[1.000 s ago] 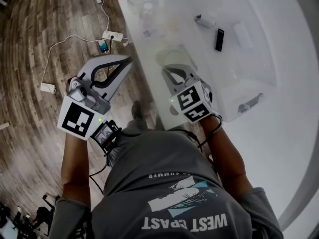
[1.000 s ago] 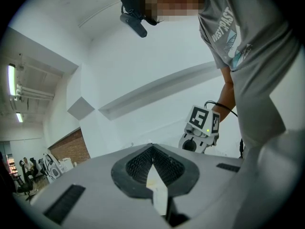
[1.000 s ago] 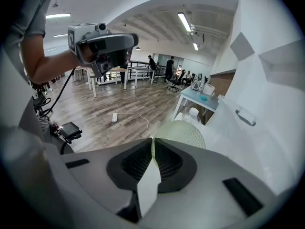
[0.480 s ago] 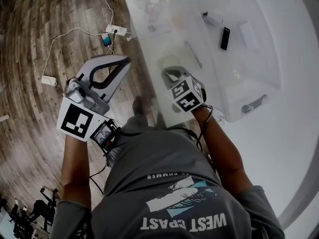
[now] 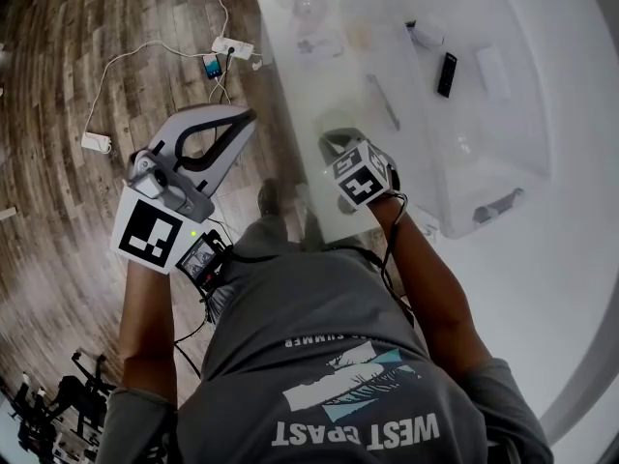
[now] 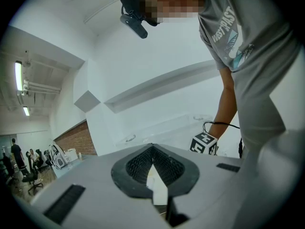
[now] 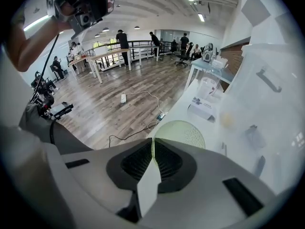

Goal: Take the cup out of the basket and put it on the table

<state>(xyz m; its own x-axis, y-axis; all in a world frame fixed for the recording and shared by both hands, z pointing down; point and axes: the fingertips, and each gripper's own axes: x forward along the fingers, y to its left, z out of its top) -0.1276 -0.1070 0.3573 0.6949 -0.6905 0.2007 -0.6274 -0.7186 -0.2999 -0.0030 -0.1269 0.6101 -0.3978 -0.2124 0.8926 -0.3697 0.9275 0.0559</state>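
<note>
A pale green, see-through cup (image 7: 183, 132) is pinched by its rim between the jaws of my right gripper (image 7: 152, 147). In the head view the cup (image 5: 340, 131) sits over the white table (image 5: 290, 85) near its left edge, beside the clear plastic basket (image 5: 503, 177). I cannot tell whether the cup rests on the table. My right gripper (image 5: 335, 145) is shut on it. My left gripper (image 5: 247, 119) hangs over the wooden floor left of the table, shut with nothing in it; its own view (image 6: 153, 166) looks up at the person and a white wall.
The basket holds a black remote (image 5: 446, 73) and some small white items. A white box (image 7: 205, 109) and a clear container (image 7: 207, 87) stand at the table's far end. A power strip (image 5: 232, 46), a phone (image 5: 210, 64) and cables lie on the floor.
My right gripper has tilted and drawn the cup a little toward the table's left edge. The left gripper has hardly moved.
</note>
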